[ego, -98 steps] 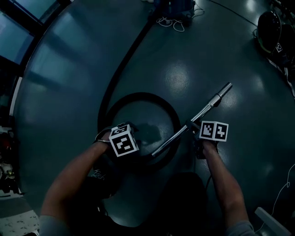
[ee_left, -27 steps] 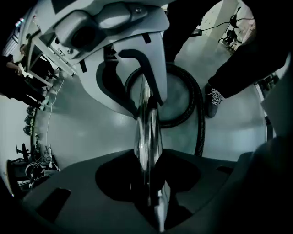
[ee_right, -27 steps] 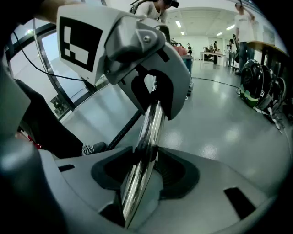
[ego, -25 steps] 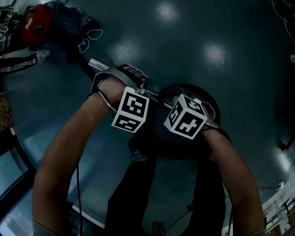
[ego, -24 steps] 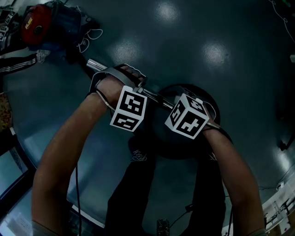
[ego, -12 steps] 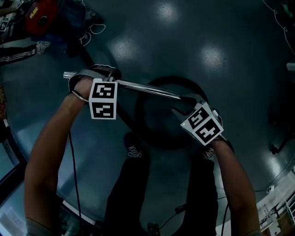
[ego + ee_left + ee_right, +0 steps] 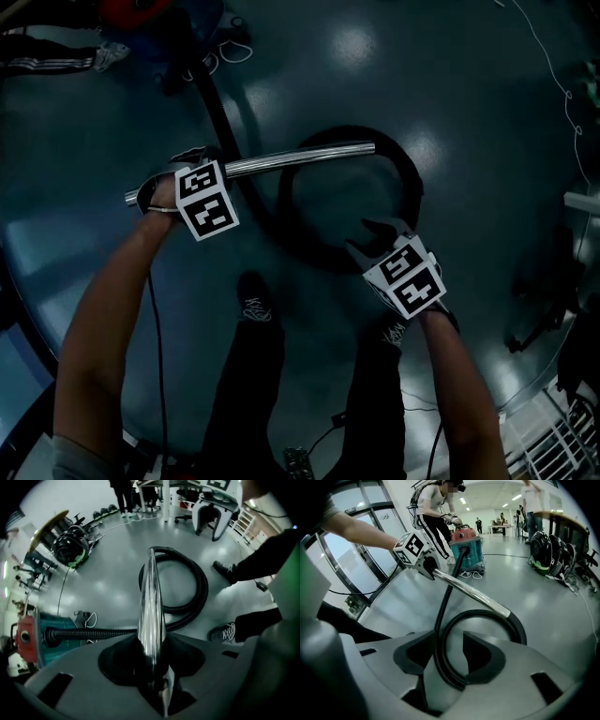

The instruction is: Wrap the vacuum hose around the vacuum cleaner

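So the left tool (image 7: 151, 641) is clamped on the chrome wand (image 7: 281, 161), close to its free end, and the rest of the tube sticks out level over the floor (image 7: 450, 75). The right tool (image 7: 449, 639) has its jaws partly apart with the black vacuum hose (image 7: 201, 583) running through the gap. The hose lies along one jaw and there's daylight on the other side, so to me that's a loose cradle, not a clamp.

The hose runs from the wand's far end into one big loop on the floor right in front of the person's feet. From there it goes in a straight line to the vacuum cleaner (image 7: 467, 550), which stands on the floor well away, up in the top-left corner of the head view. None of it is wrapped around the body yet.

Handling-wise, I'd guess the wand is stiff, smooth and a bit slippery. Held this close to one end it'll lever hard, so a grip nearer the middle or the hose end should twist less. The hose looks light, ribbed and springy. The ribs should give decent bite, but it'll want to uncoil, so I'd take it close to wherever the next turn gets laid. Tug too hard and the vacuum probably drags.
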Available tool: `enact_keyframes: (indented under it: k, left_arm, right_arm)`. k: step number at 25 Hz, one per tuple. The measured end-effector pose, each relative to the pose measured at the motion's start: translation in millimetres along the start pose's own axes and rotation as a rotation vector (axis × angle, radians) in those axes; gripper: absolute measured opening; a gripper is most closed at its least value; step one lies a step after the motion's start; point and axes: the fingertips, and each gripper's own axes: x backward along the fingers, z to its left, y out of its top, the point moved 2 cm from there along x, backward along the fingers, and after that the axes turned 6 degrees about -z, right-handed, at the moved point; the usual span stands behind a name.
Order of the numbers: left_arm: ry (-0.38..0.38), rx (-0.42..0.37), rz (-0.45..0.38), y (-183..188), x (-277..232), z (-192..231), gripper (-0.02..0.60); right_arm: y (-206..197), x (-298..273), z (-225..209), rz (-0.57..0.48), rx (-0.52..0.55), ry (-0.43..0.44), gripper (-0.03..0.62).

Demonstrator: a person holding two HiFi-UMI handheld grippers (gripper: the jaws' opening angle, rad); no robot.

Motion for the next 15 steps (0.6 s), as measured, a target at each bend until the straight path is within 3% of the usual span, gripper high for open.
enact_keyframes:
  k: [4, 10, 15]
  left_arm:
    - [0.044, 0.235, -0.003, -13.3, 3.0, 0.5, 0.164]
    - [0.107, 0.612, -0.006, 27.9, 3.8, -41.2, 0.164]
    - [0.139, 0.907, -0.036, 52.2, -1.2, -44.0, 0.164]
  right_arm:
    - [5.8, 15.3, -3.2, 0.005, 0.045, 0.035, 0.169]
    - [0.3, 57.3, -56.8, -0.044, 0.055, 0.089, 0.169]
    - [20.9, 70.2, -95.4, -0.029, 0.110, 0.121, 0.169]
